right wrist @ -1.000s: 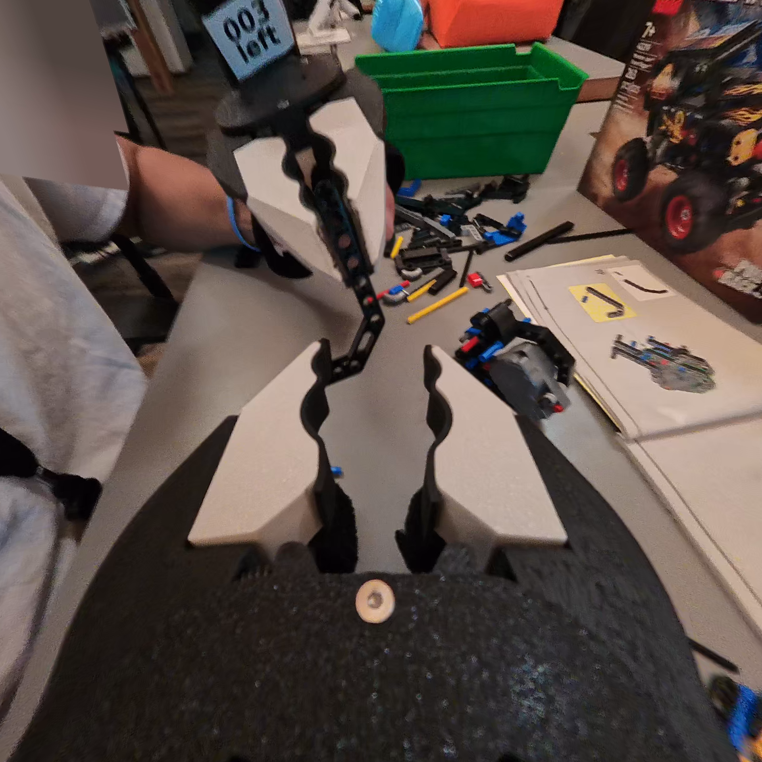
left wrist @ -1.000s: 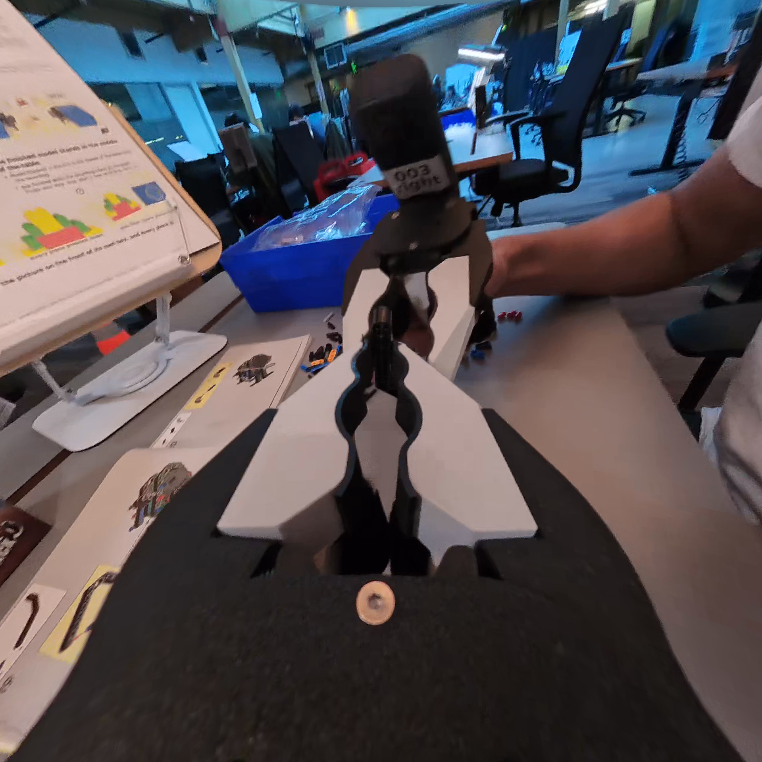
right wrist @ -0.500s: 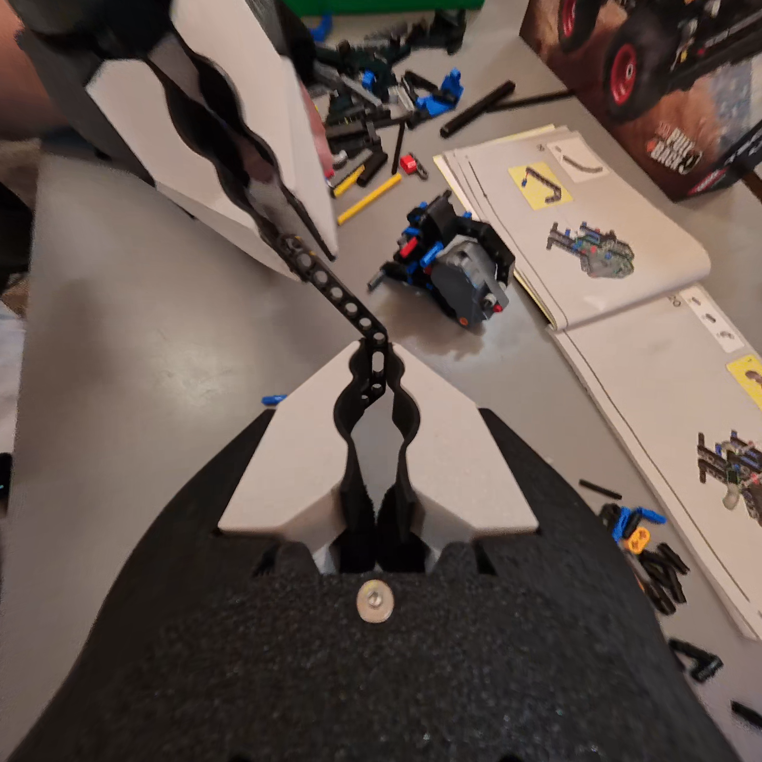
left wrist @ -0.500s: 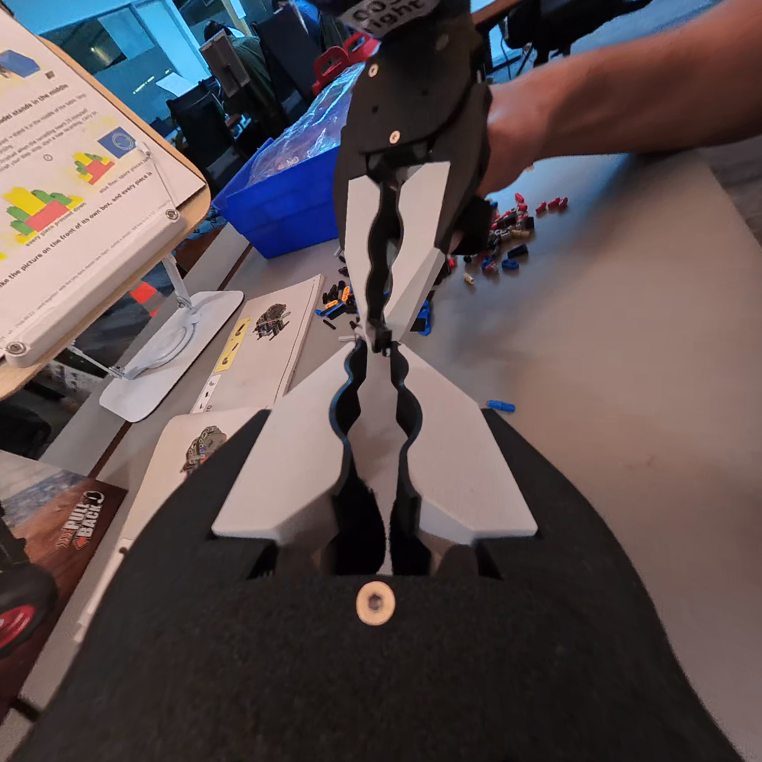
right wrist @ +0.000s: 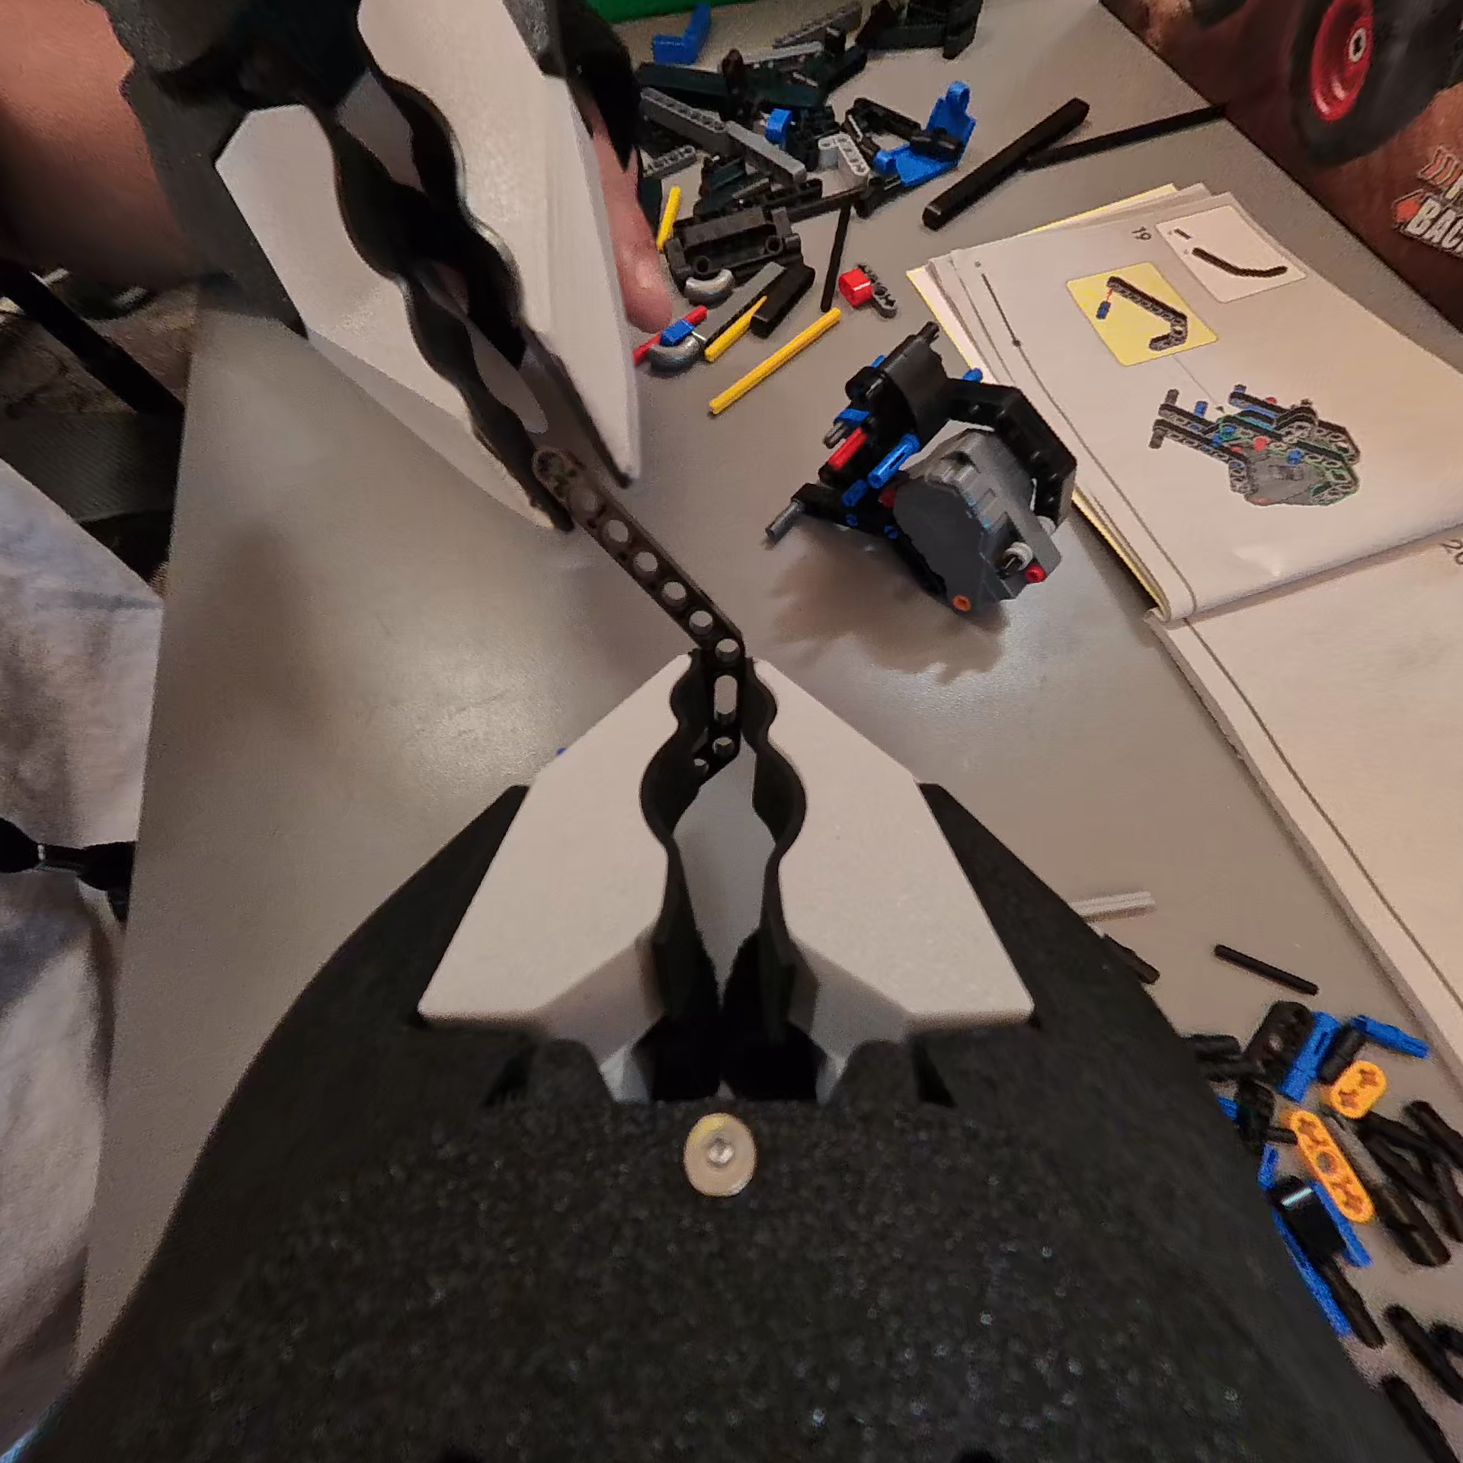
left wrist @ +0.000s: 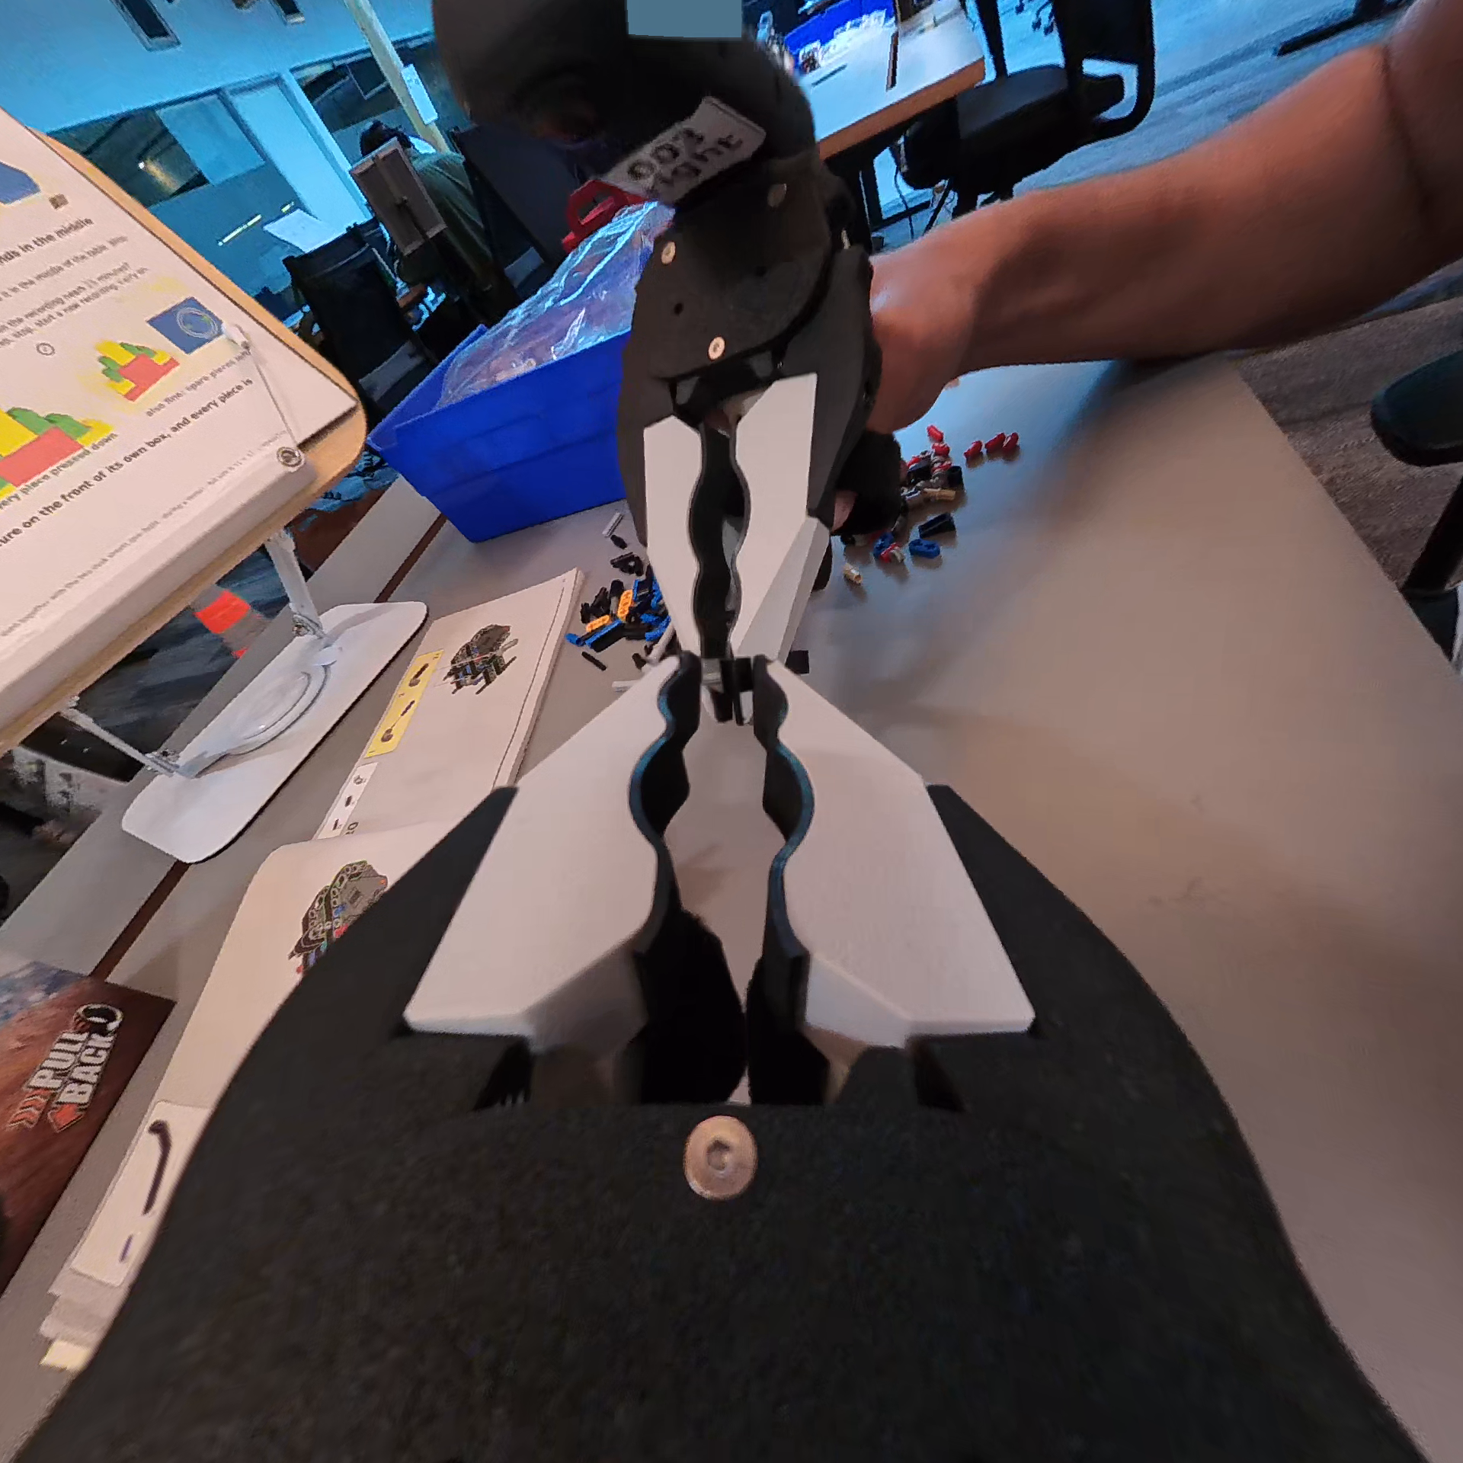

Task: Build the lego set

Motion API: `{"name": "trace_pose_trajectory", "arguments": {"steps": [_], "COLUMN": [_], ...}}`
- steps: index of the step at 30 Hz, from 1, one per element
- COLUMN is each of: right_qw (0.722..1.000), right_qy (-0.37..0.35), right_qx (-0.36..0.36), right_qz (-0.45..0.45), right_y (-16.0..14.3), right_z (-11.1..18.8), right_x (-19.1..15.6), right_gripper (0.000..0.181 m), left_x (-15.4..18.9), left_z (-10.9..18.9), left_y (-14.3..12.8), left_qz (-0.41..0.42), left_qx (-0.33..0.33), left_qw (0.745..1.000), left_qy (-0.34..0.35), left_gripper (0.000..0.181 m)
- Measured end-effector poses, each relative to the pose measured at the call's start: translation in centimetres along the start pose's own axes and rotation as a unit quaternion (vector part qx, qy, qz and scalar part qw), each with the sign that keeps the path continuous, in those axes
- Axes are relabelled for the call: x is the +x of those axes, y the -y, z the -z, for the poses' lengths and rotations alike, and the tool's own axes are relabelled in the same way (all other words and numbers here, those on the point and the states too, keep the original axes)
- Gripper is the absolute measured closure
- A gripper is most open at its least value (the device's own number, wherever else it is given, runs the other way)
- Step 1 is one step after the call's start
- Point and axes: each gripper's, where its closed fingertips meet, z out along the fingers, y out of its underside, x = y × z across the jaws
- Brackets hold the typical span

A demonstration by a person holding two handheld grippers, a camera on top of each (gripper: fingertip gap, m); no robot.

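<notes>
Both tools have tipped downward since a second ago, and the right hand-held gripper (right wrist: 722, 697), then spread wide, has since closed on the short bent end of the black angled beam (right wrist: 673, 590) at the centre of the right wrist view. That beam runs up and left, above the desk (right wrist: 380, 633), into the left hand-held gripper (right wrist: 546, 475), whose jaws are clamped on its long end, so both tools grip the same part. Right of it on the desk lies the partly built grey-and-black motor assembly (right wrist: 950, 483), with the open instruction booklet (right wrist: 1235, 380) just beyond and loose pieces (right wrist: 792, 158) at upper centre. This looks like a handover or regrip; next, one tool should probably release so the other can carry the beam to the assembly.
</notes>
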Motion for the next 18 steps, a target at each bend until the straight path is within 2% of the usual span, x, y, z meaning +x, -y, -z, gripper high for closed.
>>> {"name": "trace_pose_trajectory", "arguments": {"steps": [1, 9, 16, 18], "right_qw": [1.0, 0.998, 0.996, 0.997], "right_qy": [0.009, 0.041, 0.059, 0.055], "right_qx": [0.007, 0.021, 0.052, 0.052], "right_qz": [-0.008, -0.034, -0.037, -0.034], "right_y": [0.2, 0.4, 1.2, 1.1], "right_z": [0.1, 0.2, -0.2, -0.1], "right_x": [-0.1, -0.6, -1.2, -0.9], "right_gripper": [0.175, 0.175, 0.174, 0.168], "left_x": [0.0, -0.1, -0.5, -0.6], "left_z": [0.1, 0.2, 0.8, 0.9], "left_y": [0.2, 0.6, 1.2, 1.2], "left_qz": [0.003, -0.02, 0.009, 0.007], "left_qx": [0.006, 0.02, 0.037, 0.034], "left_qw": [1.0, 1.0, 0.999, 0.999], "left_qy": [-0.003, 0.01, 0.001, 0.003], "left_gripper": [0.172, 0.175, 0.176, 0.176]}}
